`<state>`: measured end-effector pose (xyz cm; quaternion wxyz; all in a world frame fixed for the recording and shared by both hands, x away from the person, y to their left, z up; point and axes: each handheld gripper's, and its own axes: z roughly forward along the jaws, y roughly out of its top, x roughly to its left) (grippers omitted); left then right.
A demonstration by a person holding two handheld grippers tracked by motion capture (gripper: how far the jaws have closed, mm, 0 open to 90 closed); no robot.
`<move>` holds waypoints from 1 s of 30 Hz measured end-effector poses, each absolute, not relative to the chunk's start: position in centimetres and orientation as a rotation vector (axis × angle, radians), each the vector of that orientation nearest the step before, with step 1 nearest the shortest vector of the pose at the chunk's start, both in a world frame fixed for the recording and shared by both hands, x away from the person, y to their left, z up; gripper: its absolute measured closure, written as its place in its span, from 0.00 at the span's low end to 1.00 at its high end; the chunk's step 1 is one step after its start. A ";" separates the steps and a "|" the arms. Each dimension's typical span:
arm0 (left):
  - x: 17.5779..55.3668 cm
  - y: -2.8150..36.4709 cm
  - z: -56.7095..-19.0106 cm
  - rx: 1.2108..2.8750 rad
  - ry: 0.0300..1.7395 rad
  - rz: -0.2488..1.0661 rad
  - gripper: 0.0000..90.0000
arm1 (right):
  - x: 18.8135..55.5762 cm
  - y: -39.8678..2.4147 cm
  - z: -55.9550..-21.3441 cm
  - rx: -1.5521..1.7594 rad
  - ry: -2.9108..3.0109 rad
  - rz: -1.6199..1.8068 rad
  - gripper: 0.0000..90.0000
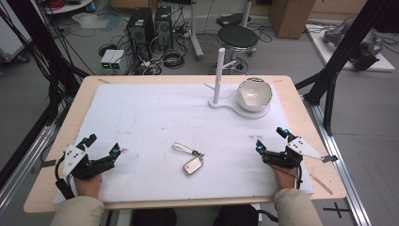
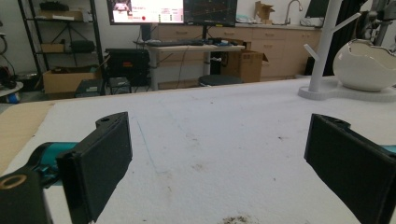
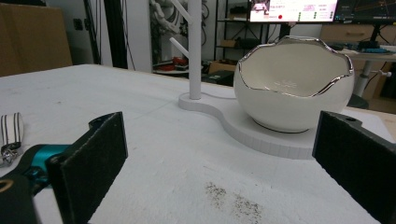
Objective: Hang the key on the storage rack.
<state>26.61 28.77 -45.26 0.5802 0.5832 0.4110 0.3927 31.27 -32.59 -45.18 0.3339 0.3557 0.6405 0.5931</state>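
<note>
A silver car key fob [image 1: 193,165] with a striped strap [image 1: 182,148] lies on the white mat [image 1: 155,108] near the front middle. At the back right, a white egg-shaped bowl [image 1: 254,94] with a silver rim sits on a white stand beside an upright post [image 1: 219,75]. My left gripper [image 1: 102,144] rests at the front left, open and holding nothing, well left of the key. My right gripper [image 1: 271,139] rests at the front right, also open and holding nothing. In the right gripper view the bowl [image 3: 294,84] stands ahead and the strap [image 3: 11,130] lies at the far left.
The mat covers most of a wooden table [image 1: 301,108]. A black frame leg [image 1: 336,61] stands off the right edge. A stool [image 1: 237,37] and computer towers [image 1: 149,28] stand on the floor beyond the far edge.
</note>
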 end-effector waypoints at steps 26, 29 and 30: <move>26.6 28.8 -45.3 1.363 0.959 0.921 0.09 | 32.0 -31.4 -41.5 0.928 1.752 1.514 0.03; 26.6 28.8 -45.3 1.362 0.960 0.920 0.09 | 32.4 -30.3 -38.6 0.842 1.835 1.452 0.03; 26.6 28.8 -45.3 1.362 0.960 0.920 0.09 | 32.5 -29.9 -38.0 0.826 1.854 1.442 0.03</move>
